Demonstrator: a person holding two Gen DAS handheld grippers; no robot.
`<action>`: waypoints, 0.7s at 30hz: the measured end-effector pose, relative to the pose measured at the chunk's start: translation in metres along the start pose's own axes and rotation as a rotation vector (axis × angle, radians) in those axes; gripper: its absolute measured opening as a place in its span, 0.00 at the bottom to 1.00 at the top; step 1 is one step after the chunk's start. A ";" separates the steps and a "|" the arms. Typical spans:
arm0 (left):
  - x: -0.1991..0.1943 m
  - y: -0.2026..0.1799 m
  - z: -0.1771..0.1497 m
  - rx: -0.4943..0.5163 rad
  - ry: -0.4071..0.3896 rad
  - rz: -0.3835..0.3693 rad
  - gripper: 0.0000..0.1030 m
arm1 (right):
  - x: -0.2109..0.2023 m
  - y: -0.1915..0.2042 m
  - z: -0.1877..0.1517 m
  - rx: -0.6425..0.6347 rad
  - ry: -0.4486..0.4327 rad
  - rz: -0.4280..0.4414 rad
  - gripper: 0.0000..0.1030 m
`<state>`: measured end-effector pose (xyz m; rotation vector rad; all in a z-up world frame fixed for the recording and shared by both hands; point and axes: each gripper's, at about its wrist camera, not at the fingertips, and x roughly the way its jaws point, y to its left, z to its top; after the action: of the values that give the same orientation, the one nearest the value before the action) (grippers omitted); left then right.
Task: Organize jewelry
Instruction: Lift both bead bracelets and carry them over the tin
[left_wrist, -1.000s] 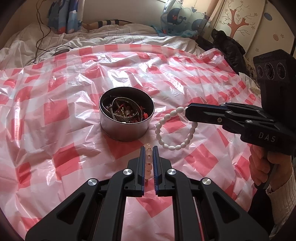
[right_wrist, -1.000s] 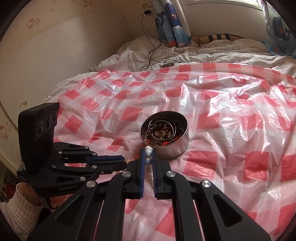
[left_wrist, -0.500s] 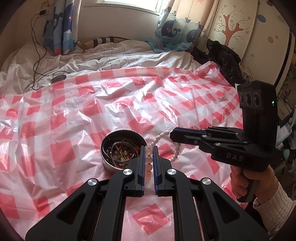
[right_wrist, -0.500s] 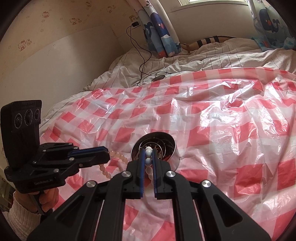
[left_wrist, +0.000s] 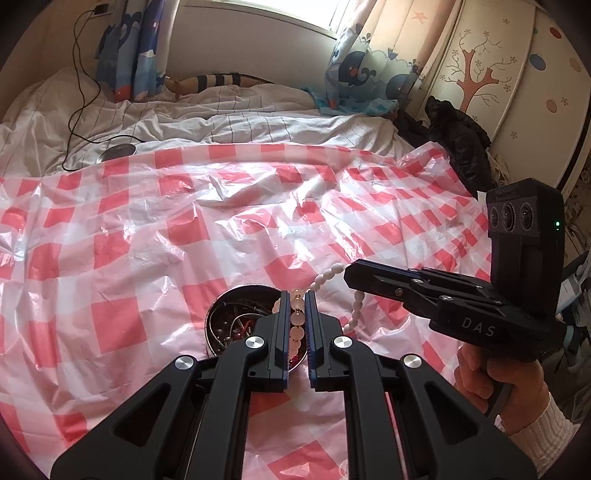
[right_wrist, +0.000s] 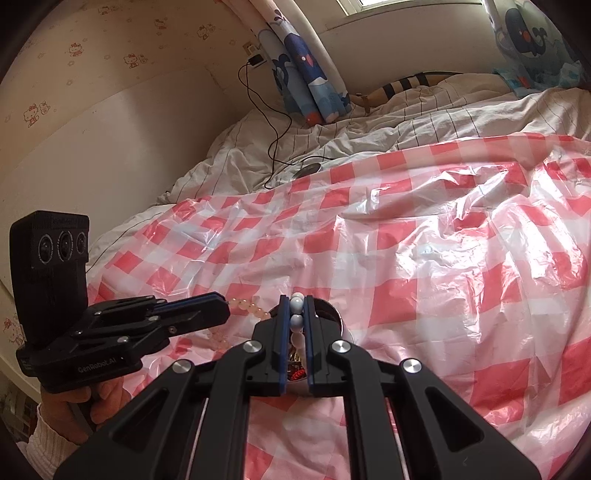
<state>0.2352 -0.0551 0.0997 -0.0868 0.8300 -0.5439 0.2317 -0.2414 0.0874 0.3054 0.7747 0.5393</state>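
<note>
**Bracelets held in both grippers above the tin**

Bracelets are clamped in each of your tools. Your left gripper (left_wrist: 297, 295) is clenched on a pink bead bracelet (left_wrist: 296, 319), the beads lined up between its blue-edged fingers (left_wrist: 283, 325). Your right gripper (right_wrist: 296, 301) is pinched tight on a white bead bracelet (right_wrist: 296, 320); seen from the left wrist view, that strand (left_wrist: 354, 310) droops in a loop from its tips, clear of the cloth. Both bracelets hang off the surface, over or just beside the round metal tin (left_wrist: 225, 314), which sits on the red-and-white checked plastic sheet (left_wrist: 147, 240) and already contains a tangle of bangles and red beads (left_wrist: 236, 326). Your right hand (left_wrist: 498, 376) grips its tool's handle at the right edge; your left hand (right_wrist: 92, 402) shows low on the left in the other view. The two gripper tips are near each other, not touching.
</note>
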 end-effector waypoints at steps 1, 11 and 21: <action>0.003 0.000 0.000 -0.004 0.003 -0.004 0.07 | 0.000 0.001 0.000 -0.004 -0.002 0.000 0.08; 0.035 0.012 -0.006 -0.049 0.044 -0.001 0.07 | 0.003 0.003 -0.003 -0.009 0.002 -0.007 0.08; 0.042 0.041 -0.012 -0.127 0.100 0.090 0.10 | 0.021 0.016 -0.003 0.021 0.036 0.107 0.08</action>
<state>0.2672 -0.0392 0.0517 -0.1392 0.9613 -0.4135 0.2362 -0.2156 0.0801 0.3587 0.8023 0.6387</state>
